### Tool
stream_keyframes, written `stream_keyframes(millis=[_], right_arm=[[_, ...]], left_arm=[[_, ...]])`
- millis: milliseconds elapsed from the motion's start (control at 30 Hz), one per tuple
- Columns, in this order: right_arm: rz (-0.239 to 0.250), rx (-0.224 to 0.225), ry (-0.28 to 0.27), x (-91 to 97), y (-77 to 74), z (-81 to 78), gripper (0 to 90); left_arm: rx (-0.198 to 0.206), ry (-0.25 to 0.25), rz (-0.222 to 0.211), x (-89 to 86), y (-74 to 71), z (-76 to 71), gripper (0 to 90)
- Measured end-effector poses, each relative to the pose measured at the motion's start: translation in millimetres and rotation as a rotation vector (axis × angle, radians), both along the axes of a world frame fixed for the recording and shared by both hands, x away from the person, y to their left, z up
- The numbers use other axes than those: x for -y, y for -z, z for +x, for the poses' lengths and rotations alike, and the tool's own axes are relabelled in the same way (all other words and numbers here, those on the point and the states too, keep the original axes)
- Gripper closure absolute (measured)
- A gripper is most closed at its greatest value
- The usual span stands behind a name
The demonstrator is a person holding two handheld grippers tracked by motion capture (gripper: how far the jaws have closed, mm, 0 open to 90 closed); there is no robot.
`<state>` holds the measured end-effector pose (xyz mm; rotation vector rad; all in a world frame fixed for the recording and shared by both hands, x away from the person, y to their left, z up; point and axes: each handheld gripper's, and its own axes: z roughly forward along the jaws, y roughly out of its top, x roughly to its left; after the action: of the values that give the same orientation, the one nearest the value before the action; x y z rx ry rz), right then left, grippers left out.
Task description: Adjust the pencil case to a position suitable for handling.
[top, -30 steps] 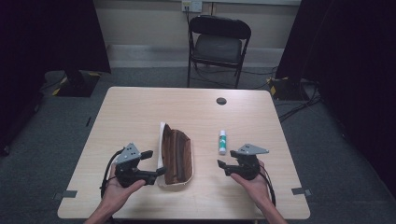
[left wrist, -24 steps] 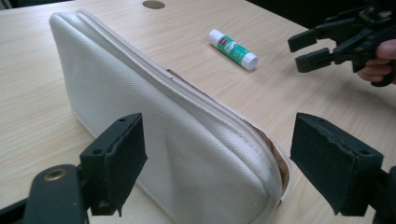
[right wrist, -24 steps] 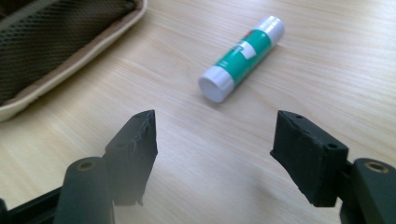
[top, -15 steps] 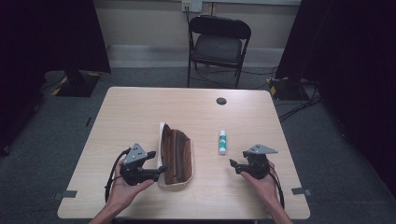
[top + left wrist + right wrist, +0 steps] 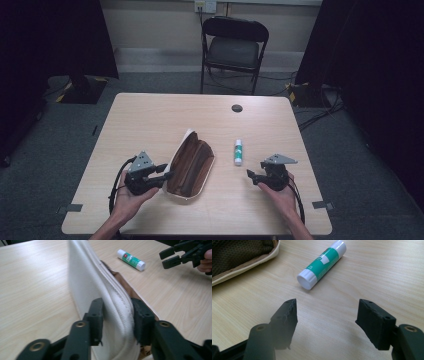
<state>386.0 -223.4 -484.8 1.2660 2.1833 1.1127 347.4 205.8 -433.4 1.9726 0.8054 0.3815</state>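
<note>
An open cream pencil case point(image 5: 190, 165) with a brown lining lies in the middle of the wooden table point(image 5: 165, 120). My left gripper point(image 5: 167, 174) is shut on its left wall; in the left gripper view point(image 5: 117, 315) the cream fabric point(image 5: 87, 287) is pinched between the two jaws. A green-and-white glue stick point(image 5: 238, 152) lies to the right of the case, also seen as the glue stick point(image 5: 322, 263) ahead of my right gripper point(image 5: 327, 312). My right gripper point(image 5: 251, 175) stands open just short of it, holding nothing.
A small black round grommet point(image 5: 237, 108) sits near the table's far edge. A black folding chair point(image 5: 231, 47) stands beyond the table. Cables lie on the grey floor at the right point(image 5: 320, 107). Bare wood spreads left of the case.
My right gripper has drawn back toward the table's near edge, away from the glue stick. The left gripper has shifted slightly nearer too, still on the case wall.
</note>
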Motion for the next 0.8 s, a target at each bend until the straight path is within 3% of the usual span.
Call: stream_keyframes(millis=[67, 100, 200, 233, 267, 300, 400, 433, 567, 600, 633, 767, 800], right_arm=[[0.000, 0.001, 0.002, 0.6, 0.0, 0.4, 31.9], [0.001, -0.002, 0.006, 1.1, 0.0, 0.7, 31.9], [-0.001, -0.002, 0.007, 1.6, -0.1, 1.0, 31.9], [-0.001, -0.003, 0.012, 1.9, -0.4, 1.2, 32.0], [0.000, -0.003, 0.011, 2.2, -0.5, 1.4, 31.9], [0.000, -0.003, 0.013, 2.4, -0.5, 1.6, 32.0], [0.001, -0.001, 0.013, 3.1, -0.8, 1.6, 32.0], [0.002, 0.001, 0.012, 3.3, -1.0, 1.5, 32.0], [0.002, -0.004, 0.013, 2.1, -0.6, 2.3, 32.0], [0.002, -0.002, 0.010, 1.6, -0.8, 2.6, 32.0], [0.002, -0.001, 0.005, 0.8, -1.3, 2.9, 32.0], [0.000, -0.006, 0.003, -0.5, -0.5, 4.2, 32.0], [0.000, -0.006, 0.003, -0.5, -0.5, 4.2, 32.0]], left_arm=[[0.017, -0.003, 0.013, -3.6, -0.9, 1.1, 75.5], [0.004, 0.004, -0.015, -6.1, 0.0, 2.6, 76.7], [-0.006, 0.002, -0.032, -11.7, 0.4, 5.9, 77.0], [0.002, 0.001, -0.022, -13.5, 0.7, 7.4, 73.4], [-0.024, -0.011, -0.041, -15.0, 0.5, 6.8, 69.1], [-0.024, -0.011, -0.041, -15.0, 0.5, 6.8, 65.3], [-0.024, -0.025, -0.010, -16.1, -0.8, -1.5, 57.5], [-0.026, -0.038, -0.012, -17.3, -0.7, -4.2, 50.3], [-0.037, -0.039, 0.020, -25.1, 3.1, -9.4, 48.2], [-0.046, -0.046, 0.020, -25.5, 5.2, -10.4, 48.7], [-0.042, -0.056, 0.053, -25.4, 8.6, -10.2, 55.5], [-0.023, -0.082, 0.073, -26.5, 7.6, -8.0, 74.1], [-0.017, -0.086, 0.083, -27.4, 6.4, -6.2, 74.1]])
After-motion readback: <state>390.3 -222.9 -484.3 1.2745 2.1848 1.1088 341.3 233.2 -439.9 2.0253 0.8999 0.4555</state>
